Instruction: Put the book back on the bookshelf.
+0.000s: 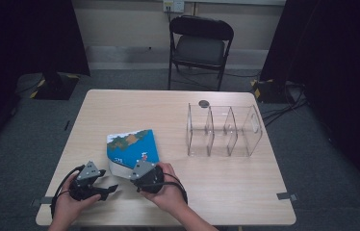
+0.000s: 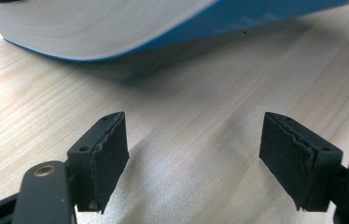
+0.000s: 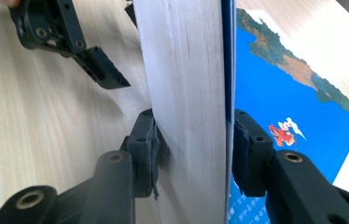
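Plainly thick book (image 3: pixel 184 93), blue map cover, white page edges, near corner lifted

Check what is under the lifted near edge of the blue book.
Under the raised near edge of the book lies bare, shadowed table. The right gripper clamps that edge. Whatever lies under the book's far part is covered.

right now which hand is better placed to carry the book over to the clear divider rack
Right. The right gripper has its fingers clamped across the book; the rack is on its side. The left gripper is open over bare table.
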{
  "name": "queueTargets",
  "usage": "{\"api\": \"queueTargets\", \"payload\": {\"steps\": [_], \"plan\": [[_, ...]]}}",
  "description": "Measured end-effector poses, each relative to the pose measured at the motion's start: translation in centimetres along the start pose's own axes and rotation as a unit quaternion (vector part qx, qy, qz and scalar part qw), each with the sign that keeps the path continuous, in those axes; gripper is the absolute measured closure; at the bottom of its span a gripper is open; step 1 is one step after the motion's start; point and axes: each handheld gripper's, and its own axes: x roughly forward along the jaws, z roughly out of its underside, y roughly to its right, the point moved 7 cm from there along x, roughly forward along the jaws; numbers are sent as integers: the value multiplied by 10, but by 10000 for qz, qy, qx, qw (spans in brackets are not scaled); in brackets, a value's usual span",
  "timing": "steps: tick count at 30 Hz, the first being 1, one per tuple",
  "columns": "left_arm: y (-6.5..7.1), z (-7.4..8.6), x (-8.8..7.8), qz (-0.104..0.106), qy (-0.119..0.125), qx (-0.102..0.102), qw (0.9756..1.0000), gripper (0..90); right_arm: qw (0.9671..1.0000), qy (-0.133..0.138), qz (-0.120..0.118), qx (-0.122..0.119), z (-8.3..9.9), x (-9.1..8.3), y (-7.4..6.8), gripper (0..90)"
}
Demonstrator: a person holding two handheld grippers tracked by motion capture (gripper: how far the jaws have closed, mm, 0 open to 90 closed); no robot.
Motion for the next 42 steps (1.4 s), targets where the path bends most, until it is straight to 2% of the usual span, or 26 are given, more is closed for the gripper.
{"api": "queueTargets", "payload": {"steps": [8, 17, 19, 32, 37, 40, 42], "plan": [[-1, 0, -1, 54, 46, -22, 10000, 225, 9999, -87, -117, 82, -12, -15, 6, 599], [1, 0, -1, 138, 78, -49, 9999, 224, 9988, -16, -340, 354, -27, -31, 14, 609], [0, -1, -1, 138, 100, -61, 9998, 224, 9987, -23, -367, 342, -29, -33, 15, 611], [-2, -1, -4, 103, 111, -49, 9999, 225, 9960, -55, -600, 659, -42, -44, 23, 612], [-3, 0, -4, 67, 66, 28, 10000, 224, 9942, -52, -710, 807, -47, -51, 26, 613], [-1, -1, -3, 115, 122, -97, 9998, 225, 9932, -16, -769, 870, -49, -55, 28, 614], [-2, -1, -4, 92, 117, -81, 9999, 225, 9926, -30, -823, 896, -52, -59, 30, 616]]}}
